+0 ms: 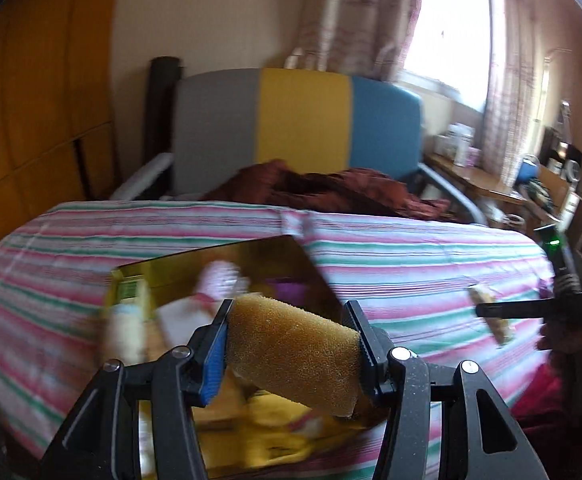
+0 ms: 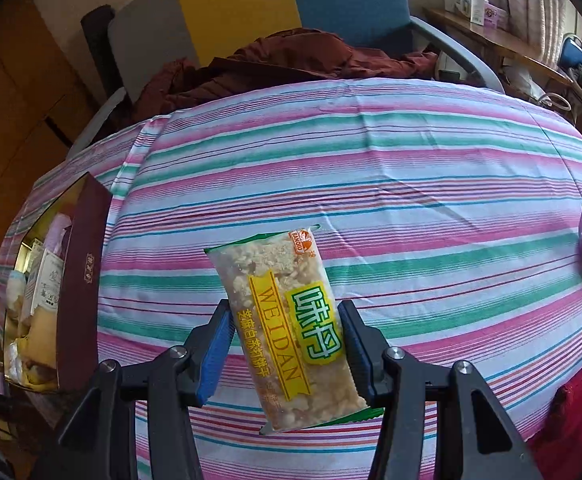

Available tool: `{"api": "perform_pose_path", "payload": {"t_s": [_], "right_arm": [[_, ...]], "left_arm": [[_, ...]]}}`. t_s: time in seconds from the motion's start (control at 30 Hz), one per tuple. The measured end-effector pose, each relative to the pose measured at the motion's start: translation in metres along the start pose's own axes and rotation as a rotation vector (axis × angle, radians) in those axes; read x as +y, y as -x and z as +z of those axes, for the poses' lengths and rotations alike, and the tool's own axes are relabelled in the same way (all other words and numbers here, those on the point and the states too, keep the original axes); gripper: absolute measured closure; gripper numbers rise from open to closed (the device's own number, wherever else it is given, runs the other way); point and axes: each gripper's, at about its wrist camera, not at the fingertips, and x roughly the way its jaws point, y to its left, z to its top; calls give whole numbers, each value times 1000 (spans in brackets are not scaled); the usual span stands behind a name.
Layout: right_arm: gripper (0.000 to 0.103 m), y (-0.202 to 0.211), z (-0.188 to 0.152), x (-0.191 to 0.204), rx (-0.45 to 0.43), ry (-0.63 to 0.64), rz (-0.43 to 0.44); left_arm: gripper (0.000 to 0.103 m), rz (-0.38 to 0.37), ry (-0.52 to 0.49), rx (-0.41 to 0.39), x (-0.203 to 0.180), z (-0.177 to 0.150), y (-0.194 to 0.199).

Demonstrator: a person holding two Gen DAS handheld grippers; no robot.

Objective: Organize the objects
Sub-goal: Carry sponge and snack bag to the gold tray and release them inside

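The left gripper (image 1: 287, 344) is closed on a yellow sponge (image 1: 291, 352), whose long axis runs across from one finger to the other, and it hangs directly above the open gift box (image 1: 291, 252), so the drop is straight below this claw. The right gripper (image 2: 287, 344) clamps a Weidan snack packet (image 2: 287, 328) by its long sides; the packet points forward and slightly left. From this claw the gift box (image 2: 83, 272) lies far to the left, so the left arm is nearer.

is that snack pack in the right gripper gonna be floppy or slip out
The snack pack probably stays fairly stiff: it juts from the right gripper without drooping. Its glossy wrapper may be slippery. The puffed pieces inside look light and crushable.
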Motion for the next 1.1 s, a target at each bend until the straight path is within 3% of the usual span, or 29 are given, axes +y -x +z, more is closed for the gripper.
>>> {"api": "perform_pose_path", "payload": {"t_s": [0.23, 0.67, 0.9, 1.1], "right_arm": [[50, 18, 6, 69, -36, 109, 80], [50, 12, 6, 198, -35, 203, 299], [50, -7, 15, 221, -11, 184, 317], [50, -22, 22, 226, 7, 137, 336]], "left_arm": [[49, 107, 50, 17, 47, -18, 4], [49, 135, 165, 66, 104, -41, -2], [49, 77, 240, 66, 130, -36, -6], [49, 77, 214, 59, 128, -24, -20]]}}
